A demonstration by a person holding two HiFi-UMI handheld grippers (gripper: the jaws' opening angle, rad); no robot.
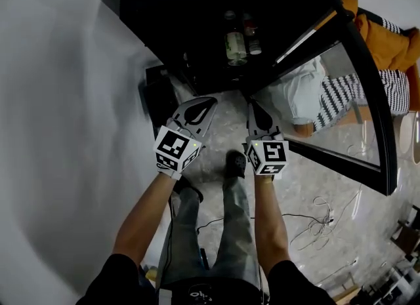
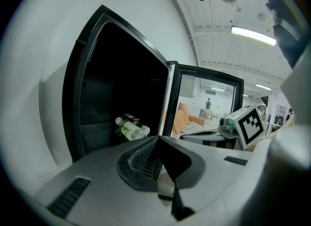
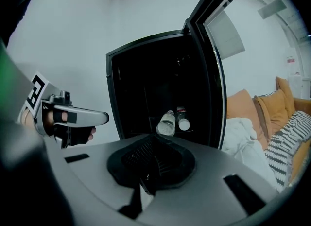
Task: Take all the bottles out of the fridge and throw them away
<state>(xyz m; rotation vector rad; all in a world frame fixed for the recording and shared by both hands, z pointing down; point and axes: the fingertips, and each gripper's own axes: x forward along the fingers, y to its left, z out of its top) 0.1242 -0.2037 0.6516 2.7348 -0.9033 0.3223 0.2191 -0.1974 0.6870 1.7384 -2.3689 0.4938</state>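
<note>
Head view: a black fridge (image 1: 164,8) is seen in the upper middle of the frame, with its glass door (image 1: 371,81) swung open toward the right. Low inside the dark compartment a green-labelled bottle (image 1: 235,45) and a second bottle (image 1: 252,39) are seen side by side. Below the fridge opening, near the frame's centre, the left gripper (image 1: 207,103) and the right gripper (image 1: 254,107) are held next to each other, both pointed toward the fridge and well apart from the bottles. Each pair of jaws is drawn together to a point. At the right edge an orange cushion (image 1: 388,42) and a striped cushion (image 1: 354,94) are visible past the door, and loose cables (image 1: 321,215) lie on the pale floor at lower right.

Left gripper view: the jaws are seen closed against each other at lower centre, with nothing between them. Beyond them, left of centre, the two bottles (image 2: 131,128) appear to lie on the bottom of the open fridge, caps toward the left. The right gripper's marker cube is seen at the right edge.

Right gripper view: the jaws are pressed together at lower centre and hold nothing. Directly above them the two bottles (image 3: 172,122) rest inside the fridge, their ends turned toward the camera. The left gripper, held in a hand (image 3: 73,133), is seen at the left edge, and a white blanket (image 3: 243,135) is seen at the right.
</note>
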